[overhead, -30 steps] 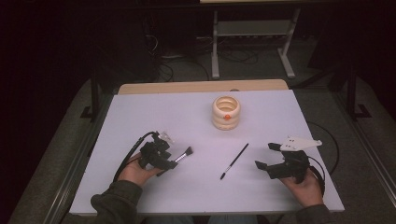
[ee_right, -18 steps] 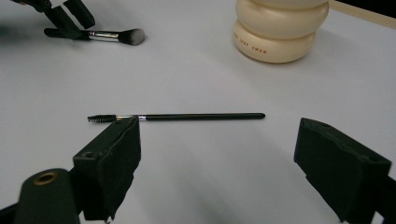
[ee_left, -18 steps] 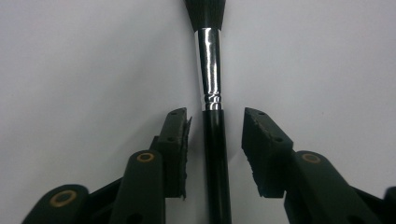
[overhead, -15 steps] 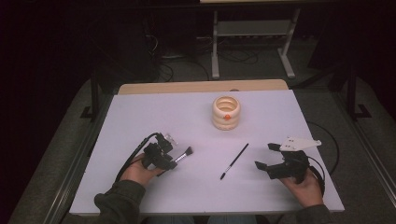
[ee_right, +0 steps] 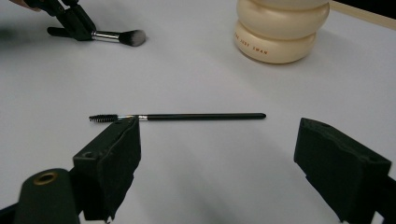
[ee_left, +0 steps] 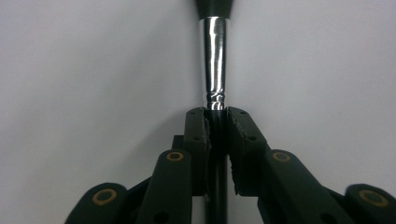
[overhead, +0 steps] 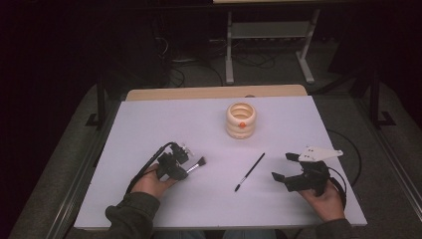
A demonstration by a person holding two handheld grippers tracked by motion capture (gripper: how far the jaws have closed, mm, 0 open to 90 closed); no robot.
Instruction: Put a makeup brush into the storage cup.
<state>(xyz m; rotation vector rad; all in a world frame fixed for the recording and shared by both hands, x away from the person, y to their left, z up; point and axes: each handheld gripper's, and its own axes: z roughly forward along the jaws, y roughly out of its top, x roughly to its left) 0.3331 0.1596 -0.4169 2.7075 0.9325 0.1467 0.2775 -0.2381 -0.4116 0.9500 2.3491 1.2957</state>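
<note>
Near the white desk's [overhead: 149, 119] front-left corner, the left gripper's [ee_left: 217, 122] fingers have just closed on a black-handled makeup brush with a silver metal collar [ee_left: 215, 65]. It looks light, stiff and slick, best pinched at the handle. The right gripper's [ee_right: 224, 154] fingers stand wide, holding nothing.

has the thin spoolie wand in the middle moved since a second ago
No. The spoolie wand lies at the same slant, below and right of the cream holder, between the two tongs, as before.

Dim room, table lit, ferrule glare, soft shadows, bg dark
</note>
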